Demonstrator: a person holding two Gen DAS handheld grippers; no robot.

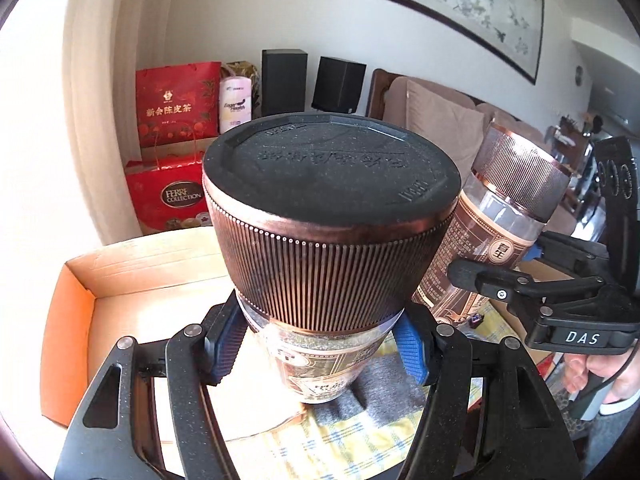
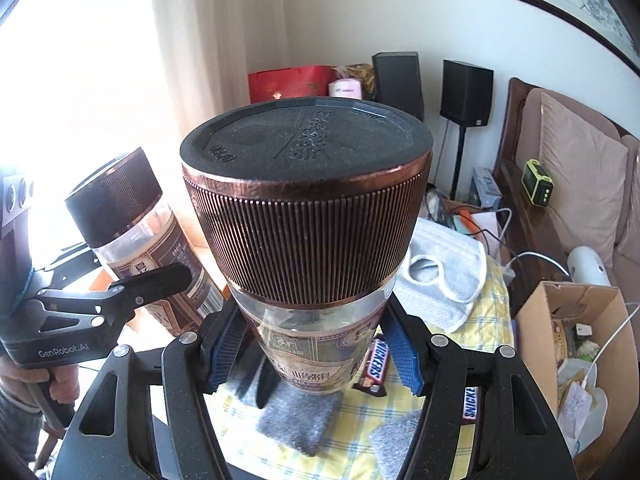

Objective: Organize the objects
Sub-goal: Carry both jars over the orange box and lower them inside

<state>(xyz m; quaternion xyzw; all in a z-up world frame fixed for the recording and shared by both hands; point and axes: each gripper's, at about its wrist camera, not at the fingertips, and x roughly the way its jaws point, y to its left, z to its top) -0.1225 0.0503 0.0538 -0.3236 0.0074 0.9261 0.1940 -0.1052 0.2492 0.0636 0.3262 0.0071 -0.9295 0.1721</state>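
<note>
- Your left gripper point(image 1: 320, 344) held a jar point(image 1: 320, 248) between its jaws: the blue pads point(image 1: 410, 350) pressed on the clear neck just under the ribbed copper cap point(image 1: 324, 276), one on each side, and the jar stood nearly upright with its dark lid top facing the camera.
- Your right gripper point(image 2: 312, 356) gripped a second jar point(image 2: 308, 240) the same way, blue pads point(image 2: 404, 356) closed against the labelled body just below the clear band under the cap.
- Both jars hung clear of the surface; their bases showed free above the yellow checked cloth point(image 2: 492, 304).
- To the right of your left jaws, the other jar point(image 1: 500, 216) leaned close beside yours, near but apart as far as the view showed.
- To the left of your right jaws, the first jar point(image 2: 136, 232) was tilted, with open air between the two.
- Ahead and left of the left jaws lay an open cardboard tray point(image 1: 80, 280), its low walls nearest you.
- Under the right jaws lay a grey pad point(image 2: 296, 416), with Snickers bars point(image 2: 378, 360) just right of the jar's base.
- Further right stood a cardboard box point(image 2: 540, 320) full of odds and ends, and a white quilted cloth point(image 2: 444, 276) beyond the bars.
</note>
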